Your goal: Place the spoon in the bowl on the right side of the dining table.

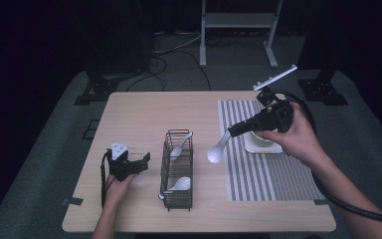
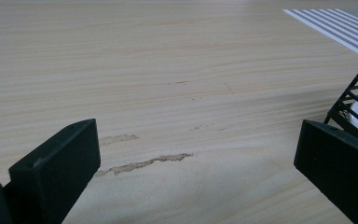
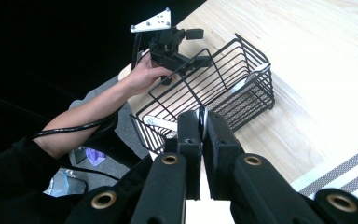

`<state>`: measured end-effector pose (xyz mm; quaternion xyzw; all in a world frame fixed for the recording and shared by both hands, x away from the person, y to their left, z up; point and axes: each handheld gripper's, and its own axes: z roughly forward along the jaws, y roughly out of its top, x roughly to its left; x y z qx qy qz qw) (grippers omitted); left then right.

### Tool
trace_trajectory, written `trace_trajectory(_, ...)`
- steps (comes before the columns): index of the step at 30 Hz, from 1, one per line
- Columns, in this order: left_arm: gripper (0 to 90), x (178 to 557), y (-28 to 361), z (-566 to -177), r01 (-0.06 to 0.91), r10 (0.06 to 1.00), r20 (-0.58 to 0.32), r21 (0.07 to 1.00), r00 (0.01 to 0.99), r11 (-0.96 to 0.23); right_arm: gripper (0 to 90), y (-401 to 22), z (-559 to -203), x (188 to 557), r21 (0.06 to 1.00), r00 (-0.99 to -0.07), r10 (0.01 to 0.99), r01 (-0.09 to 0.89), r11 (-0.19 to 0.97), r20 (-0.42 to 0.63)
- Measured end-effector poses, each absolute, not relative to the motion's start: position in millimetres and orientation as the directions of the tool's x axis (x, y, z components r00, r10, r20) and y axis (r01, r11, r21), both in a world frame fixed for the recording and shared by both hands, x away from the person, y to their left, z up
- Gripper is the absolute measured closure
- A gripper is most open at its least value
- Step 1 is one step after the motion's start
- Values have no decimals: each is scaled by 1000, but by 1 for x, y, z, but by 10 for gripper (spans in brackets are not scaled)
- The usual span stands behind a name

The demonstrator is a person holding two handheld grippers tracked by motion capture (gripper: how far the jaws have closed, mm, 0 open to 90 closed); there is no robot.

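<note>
My right gripper point(image 1: 232, 131) is shut on the handle of a white spoon point(image 1: 217, 151), whose bowl hangs low between the black wire basket point(image 1: 165, 169) and the striped mat point(image 1: 263, 174). In the right gripper view the jaws point(image 3: 202, 115) press together on a thin white edge of the spoon point(image 3: 204, 125), above the basket point(image 3: 223, 79). Two more white spoons point(image 1: 181, 148) point(image 1: 181, 184) lie inside the basket. My left gripper point(image 1: 144, 163) rests on the table left of the basket, open with nothing in it. Its own view has the jaws point(image 2: 196, 140) wide apart over bare wood.
A white dish on a square plate point(image 1: 262, 145) sits on the mat under my right hand. The basket's corner point(image 2: 354, 93) stands close by the left gripper's right jaw. A metal stand point(image 1: 238, 30) is on the floor beyond the table.
</note>
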<state>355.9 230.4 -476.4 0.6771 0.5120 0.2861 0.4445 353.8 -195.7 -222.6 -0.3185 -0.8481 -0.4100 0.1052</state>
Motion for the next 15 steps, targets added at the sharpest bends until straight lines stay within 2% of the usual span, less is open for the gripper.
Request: trace_trajectory(15,0,356,231,-476,440,948,-72,895,310,-76,855,-204,-228,358,620,-761,470,643,450,448)
